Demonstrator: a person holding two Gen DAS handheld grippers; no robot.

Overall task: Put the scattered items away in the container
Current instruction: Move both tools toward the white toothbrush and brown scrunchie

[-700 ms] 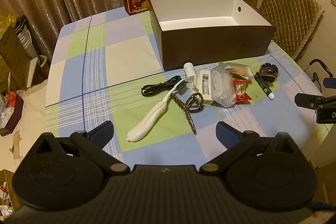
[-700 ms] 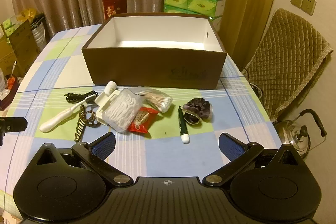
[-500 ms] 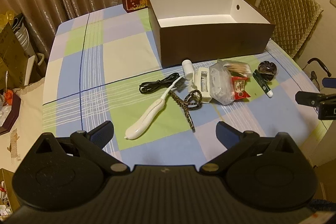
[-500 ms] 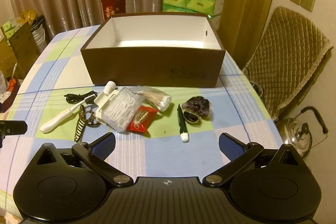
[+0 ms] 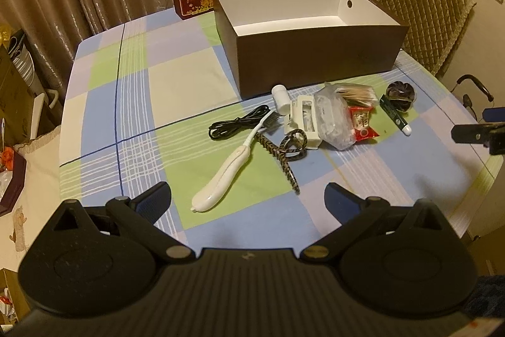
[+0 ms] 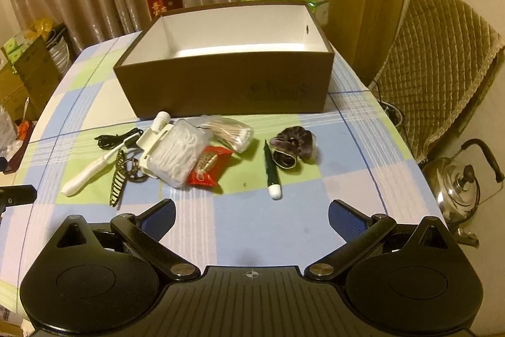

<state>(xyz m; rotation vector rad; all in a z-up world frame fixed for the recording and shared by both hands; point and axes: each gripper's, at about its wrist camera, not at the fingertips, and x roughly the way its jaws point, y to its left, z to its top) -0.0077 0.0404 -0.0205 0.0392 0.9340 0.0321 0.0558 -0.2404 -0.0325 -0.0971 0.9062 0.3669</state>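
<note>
Now both grippers hover empty, jaws spread, before the scattered items lying in front of the open brown cardboard box point(image 6: 227, 87). Left gripper point(image 5: 247, 199) should straddle the white plastic-handled brush point(image 5: 225, 171) crosswise; right gripper point(image 6: 252, 215) the green white-capped pen point(image 6: 272, 171).

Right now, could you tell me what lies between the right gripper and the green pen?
Only bare checked tablecloth: the right wrist view shows nothing between the open right gripper and the green pen.
</note>
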